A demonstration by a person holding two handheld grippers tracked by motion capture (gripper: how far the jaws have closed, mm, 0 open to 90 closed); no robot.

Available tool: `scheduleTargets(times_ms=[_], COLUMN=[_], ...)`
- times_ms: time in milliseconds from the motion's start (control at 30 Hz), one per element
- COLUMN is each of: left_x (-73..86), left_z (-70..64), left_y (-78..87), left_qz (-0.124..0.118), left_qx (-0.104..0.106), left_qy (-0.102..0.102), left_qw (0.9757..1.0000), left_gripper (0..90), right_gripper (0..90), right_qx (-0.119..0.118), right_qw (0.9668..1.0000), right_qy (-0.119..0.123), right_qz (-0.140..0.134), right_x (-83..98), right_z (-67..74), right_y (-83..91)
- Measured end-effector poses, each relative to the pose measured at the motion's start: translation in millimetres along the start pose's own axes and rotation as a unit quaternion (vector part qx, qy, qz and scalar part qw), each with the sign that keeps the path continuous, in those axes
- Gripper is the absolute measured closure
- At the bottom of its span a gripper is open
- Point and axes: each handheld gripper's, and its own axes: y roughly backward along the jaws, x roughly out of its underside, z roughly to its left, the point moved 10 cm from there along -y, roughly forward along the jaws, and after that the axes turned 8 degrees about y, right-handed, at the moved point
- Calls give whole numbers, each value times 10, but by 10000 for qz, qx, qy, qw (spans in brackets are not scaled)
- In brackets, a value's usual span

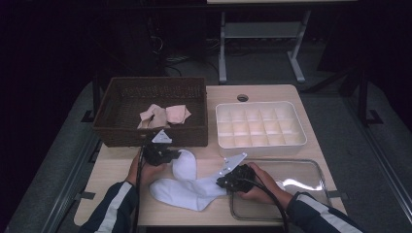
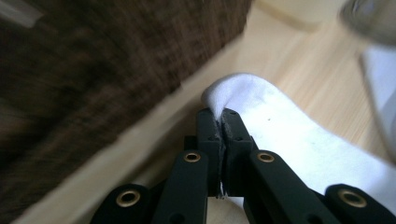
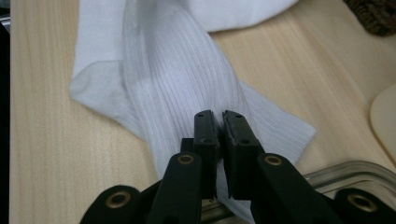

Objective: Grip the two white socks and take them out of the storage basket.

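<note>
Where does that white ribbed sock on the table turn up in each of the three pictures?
High view: the white ribbed sock lies low in the middle, stretched between both hands.
Left gripper view: its rounded end sits centre, pinched in the shut jaws.
Right gripper view: it runs from the top down to the shut jaws.
Shared landmark: the dark woven basket, at left in the left gripper view, top right in the right gripper view.

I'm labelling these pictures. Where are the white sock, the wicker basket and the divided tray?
white sock point(image 1: 182, 191): high view, mid-length.
wicker basket point(image 1: 150, 133): high view, front wall.
divided tray point(image 1: 262, 144): high view, front rim.
</note>
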Motion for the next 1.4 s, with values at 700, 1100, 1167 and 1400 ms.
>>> scheduleTargets(times_ms=[700, 1100, 1167, 1400], left_x=[379, 695, 682, 660], left_z=[-307, -168, -106, 135], left_y=[917, 870, 857, 757], left_qz=[-927, -486, -473, -439], left_qx=[-180, -412, -517, -629], left_qy=[450, 860, 752, 769], left_qw=[9945, 9943, 9947, 9941], left_gripper=[852, 508, 435, 375], right_gripper=[841, 591, 566, 621], right_qx=[448, 681, 647, 502], right_qw=[9981, 9955, 9960, 9967], right_qy=[-289, -649, -598, -637], right_qz=[-306, -71, -124, 57], right_x=[-96, -27, -72, -13], right_z=[-307, -456, -429, -412], right_y=[254, 118, 97, -73])
